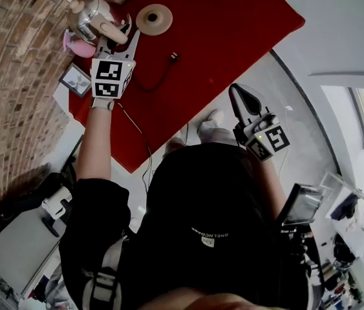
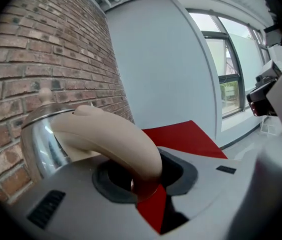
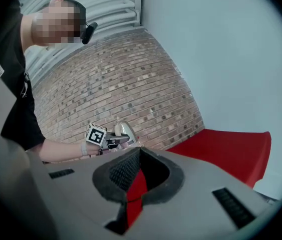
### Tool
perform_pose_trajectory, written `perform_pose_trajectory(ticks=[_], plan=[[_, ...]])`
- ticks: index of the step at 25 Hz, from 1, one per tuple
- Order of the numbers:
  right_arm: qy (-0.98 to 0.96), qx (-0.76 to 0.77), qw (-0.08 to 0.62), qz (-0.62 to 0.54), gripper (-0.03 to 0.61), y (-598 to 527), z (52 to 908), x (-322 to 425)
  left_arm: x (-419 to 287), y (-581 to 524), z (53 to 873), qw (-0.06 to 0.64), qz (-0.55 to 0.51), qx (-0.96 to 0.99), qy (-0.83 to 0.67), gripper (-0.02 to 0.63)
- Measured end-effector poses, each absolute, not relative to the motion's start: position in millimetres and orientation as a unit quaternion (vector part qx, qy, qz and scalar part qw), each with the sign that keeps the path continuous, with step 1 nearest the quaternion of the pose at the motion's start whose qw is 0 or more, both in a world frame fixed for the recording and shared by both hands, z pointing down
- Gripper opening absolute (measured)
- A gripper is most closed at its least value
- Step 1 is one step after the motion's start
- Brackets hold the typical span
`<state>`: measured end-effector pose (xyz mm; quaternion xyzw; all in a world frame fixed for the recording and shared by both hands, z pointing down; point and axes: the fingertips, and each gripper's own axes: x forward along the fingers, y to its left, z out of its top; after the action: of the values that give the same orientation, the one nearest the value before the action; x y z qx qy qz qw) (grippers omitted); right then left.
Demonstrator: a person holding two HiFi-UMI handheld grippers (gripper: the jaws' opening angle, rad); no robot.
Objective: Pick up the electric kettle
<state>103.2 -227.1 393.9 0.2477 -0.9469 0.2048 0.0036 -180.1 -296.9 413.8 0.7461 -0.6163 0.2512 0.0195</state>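
Observation:
The electric kettle (image 1: pixel 86 17) is shiny steel with a cream handle (image 1: pixel 112 31) and a cream lid knob. It is at the top left of the head view, next to the brick wall. My left gripper (image 1: pixel 119 36) is shut on that handle; in the left gripper view the handle (image 2: pixel 111 140) arches out of the jaws and the steel body (image 2: pixel 39 143) fills the left. The kettle hangs apart from its round base (image 1: pixel 154 19). My right gripper (image 1: pixel 244 99) is held away at the right, shut and empty. Its view shows the kettle (image 3: pixel 123 130) far off.
A red mat (image 1: pixel 233 31) covers the table, with the base's black cord (image 1: pixel 161 77) trailing across it. A pink object (image 1: pixel 72 44) and a small picture frame (image 1: pixel 75 79) sit near the brick wall (image 1: pixel 13 57). A light wall and windows stand beyond the table.

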Motion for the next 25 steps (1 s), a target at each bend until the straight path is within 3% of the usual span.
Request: perform_pose_trajectory(ticks=[25], plan=[[-0.98, 0.116, 0.023, 0.158, 0.007, -215.3, 371.2, 39.4, -178.1, -160.8, 348.3, 0.021, 0.234, 0.693, -0.682, 0.101]])
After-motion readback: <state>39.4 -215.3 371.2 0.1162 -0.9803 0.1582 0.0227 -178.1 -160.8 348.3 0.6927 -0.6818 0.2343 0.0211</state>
